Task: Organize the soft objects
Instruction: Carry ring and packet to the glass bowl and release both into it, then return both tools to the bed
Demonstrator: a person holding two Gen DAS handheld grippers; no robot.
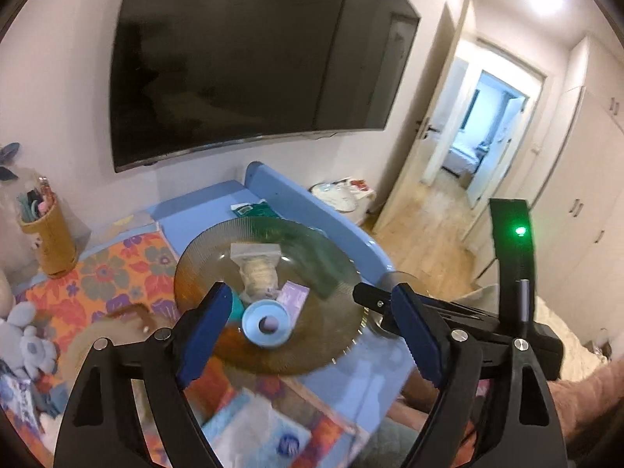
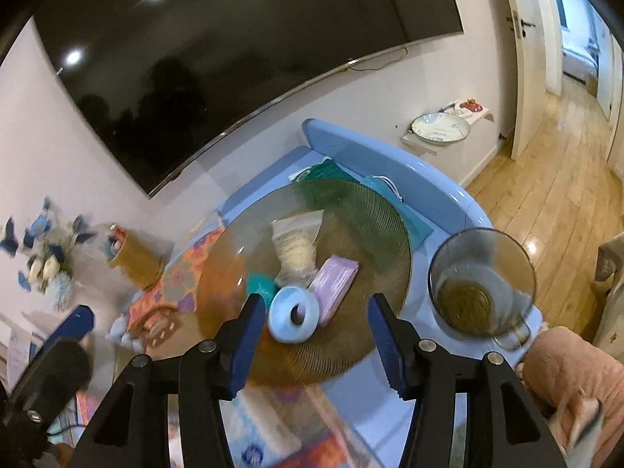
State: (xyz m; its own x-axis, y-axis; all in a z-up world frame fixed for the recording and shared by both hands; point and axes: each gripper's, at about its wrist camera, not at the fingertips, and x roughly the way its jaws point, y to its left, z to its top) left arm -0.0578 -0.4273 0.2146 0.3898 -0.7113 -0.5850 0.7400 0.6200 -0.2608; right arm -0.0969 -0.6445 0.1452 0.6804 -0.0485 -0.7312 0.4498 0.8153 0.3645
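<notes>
A ribbed amber glass plate (image 1: pixel 323 335) (image 2: pixel 366 335) sits on a blue table. On it lie a pale blue ring-shaped roll (image 1: pixel 266 323) (image 2: pixel 294 315), a clear bag of cotton pads (image 1: pixel 257 269) (image 2: pixel 295 245), a lilac packet (image 1: pixel 293 298) (image 2: pixel 334 282) and a teal soft item (image 1: pixel 236 308) (image 2: pixel 260 284). My left gripper (image 1: pixel 316 333) is open and empty, hovering above the plate's near edge. My right gripper (image 2: pixel 318 341) is open and empty, just in front of the roll. The right gripper's body shows in the left wrist view (image 1: pixel 468 316).
A glass mug (image 2: pixel 481 280) stands right of the plate. A yellow holder (image 1: pixel 48 234) (image 2: pixel 134 259), a flowered cloth (image 1: pixel 117 273), grey plush toys (image 1: pixel 27 335) and a tissue pack (image 1: pixel 257 429) lie left and near. A wall TV (image 1: pixel 249 58) hangs behind. Pink fabric (image 2: pixel 573 374) is at right.
</notes>
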